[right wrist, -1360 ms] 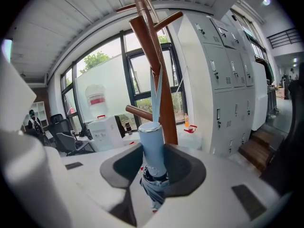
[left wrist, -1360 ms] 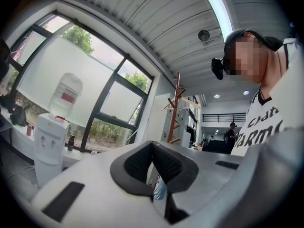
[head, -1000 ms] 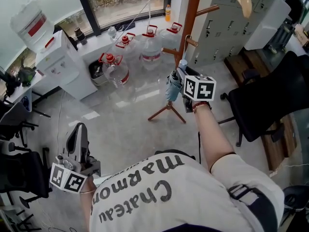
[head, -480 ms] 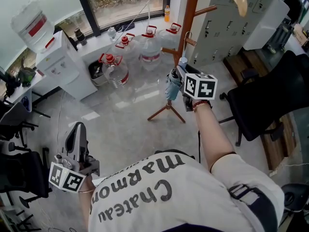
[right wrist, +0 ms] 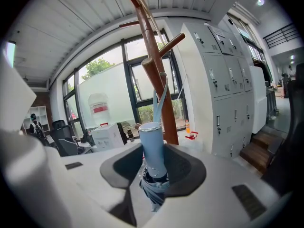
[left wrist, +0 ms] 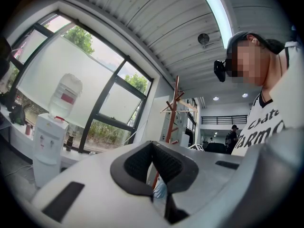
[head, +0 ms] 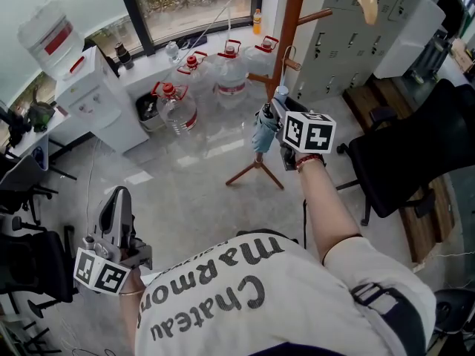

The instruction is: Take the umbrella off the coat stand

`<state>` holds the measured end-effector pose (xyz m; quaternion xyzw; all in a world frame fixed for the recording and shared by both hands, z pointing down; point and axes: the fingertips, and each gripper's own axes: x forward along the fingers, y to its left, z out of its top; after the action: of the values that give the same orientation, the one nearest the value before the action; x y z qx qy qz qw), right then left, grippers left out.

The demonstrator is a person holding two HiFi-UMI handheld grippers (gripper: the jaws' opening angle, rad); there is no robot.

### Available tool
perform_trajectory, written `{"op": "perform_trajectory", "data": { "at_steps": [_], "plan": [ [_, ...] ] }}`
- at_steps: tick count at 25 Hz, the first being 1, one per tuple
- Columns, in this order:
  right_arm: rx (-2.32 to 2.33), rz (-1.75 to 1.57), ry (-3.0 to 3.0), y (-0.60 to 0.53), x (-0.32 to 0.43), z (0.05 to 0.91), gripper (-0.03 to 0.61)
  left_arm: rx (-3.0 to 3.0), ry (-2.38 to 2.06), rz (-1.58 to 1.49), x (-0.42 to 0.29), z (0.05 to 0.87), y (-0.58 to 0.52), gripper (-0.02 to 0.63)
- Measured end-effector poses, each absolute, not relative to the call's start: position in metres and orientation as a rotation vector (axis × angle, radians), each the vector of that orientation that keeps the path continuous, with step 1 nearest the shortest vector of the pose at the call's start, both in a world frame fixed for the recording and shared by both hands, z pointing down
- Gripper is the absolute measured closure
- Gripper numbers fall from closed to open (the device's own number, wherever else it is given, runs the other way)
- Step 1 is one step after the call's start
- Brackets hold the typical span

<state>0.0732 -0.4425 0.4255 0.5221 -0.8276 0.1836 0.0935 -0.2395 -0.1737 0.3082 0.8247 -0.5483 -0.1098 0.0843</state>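
My right gripper [right wrist: 154,175] clamps the umbrella [right wrist: 152,146] by its smooth, pale-blue cylindrical handle; left gripper [left wrist: 156,170] closed, empty; nothing has shifted.

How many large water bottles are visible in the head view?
5. One bottle sits on the white dispenser; four red-capped bottles stand on the floor left of the coat stand. Others may be hidden.
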Motion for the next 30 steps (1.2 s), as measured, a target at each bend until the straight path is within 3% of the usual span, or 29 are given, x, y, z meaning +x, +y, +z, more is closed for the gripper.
{"op": "perform_trajectory", "data": {
  "at_steps": [30],
  "plan": [
    [1.562,0.410,-2.612,-0.433,0.068,0.364,0.426,2.464,-1.591,-0.358,-0.217,0.310,-0.194,0.590]
  ]
}}
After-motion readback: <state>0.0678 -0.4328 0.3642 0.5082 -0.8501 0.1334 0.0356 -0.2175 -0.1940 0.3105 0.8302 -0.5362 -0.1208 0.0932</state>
